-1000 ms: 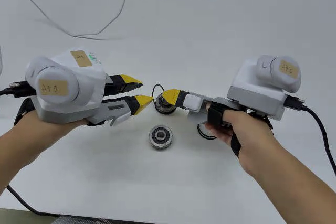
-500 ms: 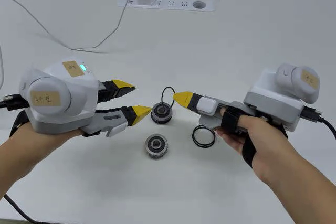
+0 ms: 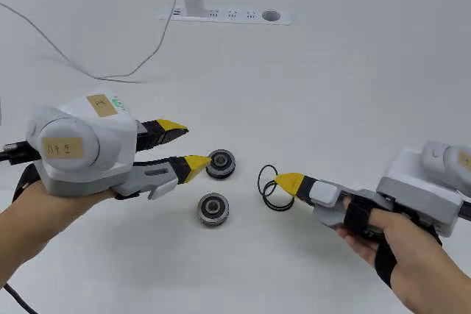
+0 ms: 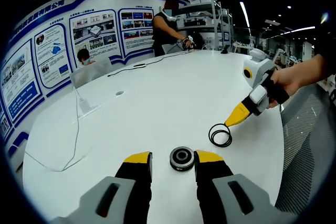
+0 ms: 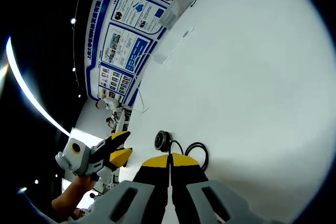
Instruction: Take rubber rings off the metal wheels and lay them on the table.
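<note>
laying-down step in hand, judging by the lie of things. right gripper (image 3: 285,181) low at the right, jaws pressed together, apparently pinching a thin rubber ring (image 3: 265,172) looped up over a second rubber ring (image 3: 280,201) flat on the table (image 3: 331,71). left gripper (image 3: 186,146) wide open, far metal wheel (image 3: 221,163) just ahead between its tips (not clamped). near metal wheel (image 3: 212,209) apart, dark rim apparently still on. next: release the ring flat, then steady the far wheel and peel its rubber.
</note>
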